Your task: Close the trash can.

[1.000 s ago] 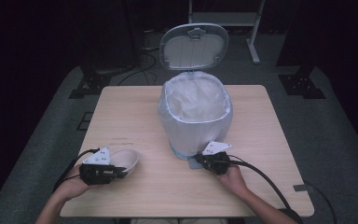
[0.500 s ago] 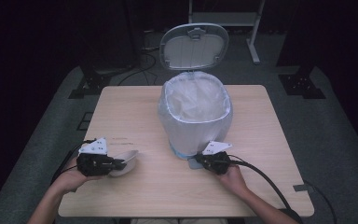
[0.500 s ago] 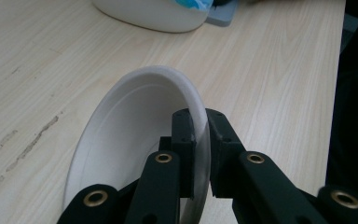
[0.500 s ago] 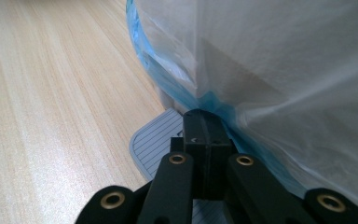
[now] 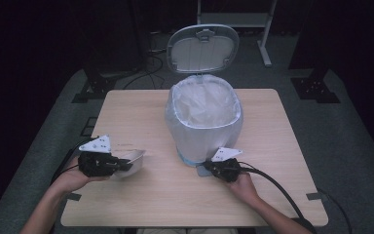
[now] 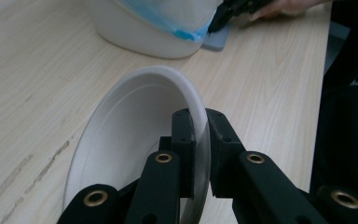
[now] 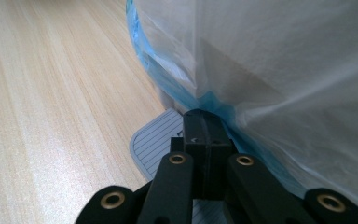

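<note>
L gripper (image 6: pixel 199 154): jaws nearly closed, clamped on the rim of a white bowl (image 6: pixel 135 140), one jaw inside the wall, one outside. Bowl is tipped up on its side, lower edge at the tabletop; in the high view it sits near the table's front-left, well apart from the bin (image 5: pixel 203 122) and left of it.

R gripper (image 7: pixel 205 140): jaws pressed together w/ nothing between them, tips down on the grey ribbed pedal (image 7: pixel 156 140) at the bin's foot. In the high view the R gripper (image 5: pixel 213 168) is just in front of the bin base, hand behind it, cable trailing off toward the table's front-right corner.

Bin: stands approx mid-table (image 5: pixel 272 146), lined w/ a thin white bag (image 5: pixel 202 105) whose blue hem bunches low around the base, touching the pedal area. Lid (image 5: pixel 203 48) is up, standing open behind the bin. Light wood tabletop around the bin; dark floor w/ cables beyond the lid.
</note>
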Available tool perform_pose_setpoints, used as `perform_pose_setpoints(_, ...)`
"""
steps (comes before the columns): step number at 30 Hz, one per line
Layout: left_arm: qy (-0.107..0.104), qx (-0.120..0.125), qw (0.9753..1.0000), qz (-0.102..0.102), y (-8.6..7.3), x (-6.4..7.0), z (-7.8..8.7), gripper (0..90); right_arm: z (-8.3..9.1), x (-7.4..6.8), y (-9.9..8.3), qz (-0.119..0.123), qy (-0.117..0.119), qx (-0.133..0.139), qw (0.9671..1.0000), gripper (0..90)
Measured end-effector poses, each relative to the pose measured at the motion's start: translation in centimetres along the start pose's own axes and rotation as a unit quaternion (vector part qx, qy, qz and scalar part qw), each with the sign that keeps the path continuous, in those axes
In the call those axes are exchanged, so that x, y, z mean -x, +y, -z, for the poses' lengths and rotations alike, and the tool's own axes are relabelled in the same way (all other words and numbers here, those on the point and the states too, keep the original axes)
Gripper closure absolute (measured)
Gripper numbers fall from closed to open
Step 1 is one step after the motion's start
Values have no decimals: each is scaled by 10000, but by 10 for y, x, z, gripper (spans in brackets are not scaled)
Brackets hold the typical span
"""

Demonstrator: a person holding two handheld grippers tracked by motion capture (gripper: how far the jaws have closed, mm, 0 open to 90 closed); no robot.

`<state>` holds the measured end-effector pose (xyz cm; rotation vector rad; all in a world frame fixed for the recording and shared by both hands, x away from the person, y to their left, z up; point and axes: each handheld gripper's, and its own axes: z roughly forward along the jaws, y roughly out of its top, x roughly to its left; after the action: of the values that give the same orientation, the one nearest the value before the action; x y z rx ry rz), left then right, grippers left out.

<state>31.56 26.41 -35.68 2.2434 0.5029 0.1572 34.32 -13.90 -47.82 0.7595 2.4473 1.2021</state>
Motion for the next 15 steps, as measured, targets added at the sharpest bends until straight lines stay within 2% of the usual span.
perform_pose_setpoints(15, 52, 98, 9997, -240, 34, 3, 19, 831, 0, 0, 0, -3, 15, 9, 10000, 900)
